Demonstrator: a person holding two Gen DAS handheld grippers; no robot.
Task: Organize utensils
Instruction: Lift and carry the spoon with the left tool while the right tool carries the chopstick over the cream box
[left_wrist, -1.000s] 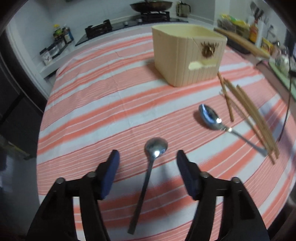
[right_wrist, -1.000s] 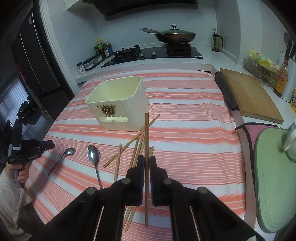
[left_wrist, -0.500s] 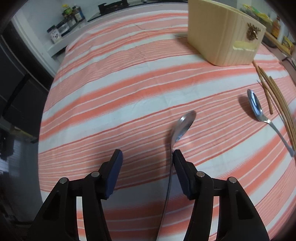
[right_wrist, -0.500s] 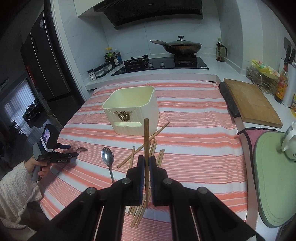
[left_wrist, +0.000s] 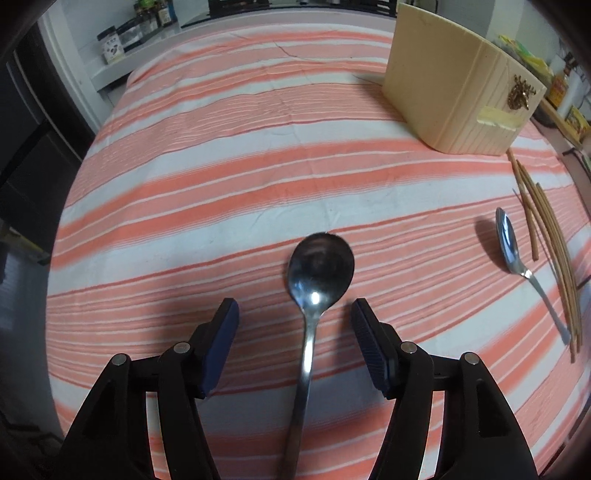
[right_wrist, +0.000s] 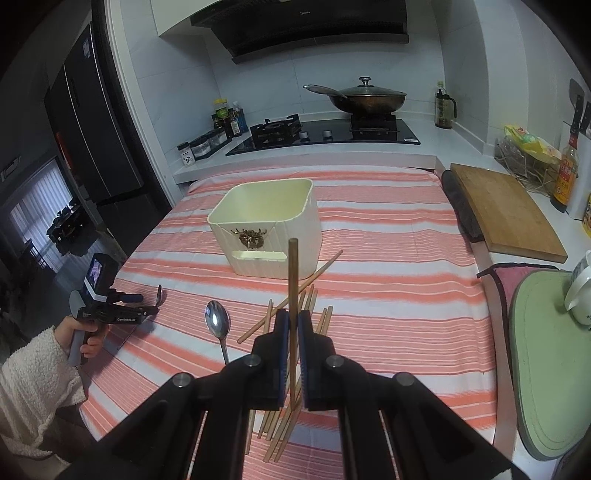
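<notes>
My left gripper (left_wrist: 293, 317) is open over the striped cloth, its jaws either side of a steel spoon (left_wrist: 314, 280) whose handle runs back under the gripper. A second spoon (left_wrist: 511, 247) lies to the right beside several chopsticks (left_wrist: 546, 236). The cream utensil box (left_wrist: 454, 92) stands at the far right. My right gripper (right_wrist: 292, 321) is shut on one chopstick (right_wrist: 292, 280), held upright above the loose chopsticks (right_wrist: 295, 314), in front of the box (right_wrist: 269, 225). The second spoon (right_wrist: 218, 325) lies to its left, and the left gripper (right_wrist: 147, 306) shows at the table's left edge.
A wooden cutting board (right_wrist: 506, 210) and a green mat (right_wrist: 546, 362) lie at the right. The stove with a lidded wok (right_wrist: 365, 98) and spice jars (right_wrist: 207, 144) are behind the table. The table's left edge drops to a dark floor.
My left gripper has moved and turned so the spoon now lies centred between its open jaws. My right gripper has risen with the chopstick, away from the pile.
</notes>
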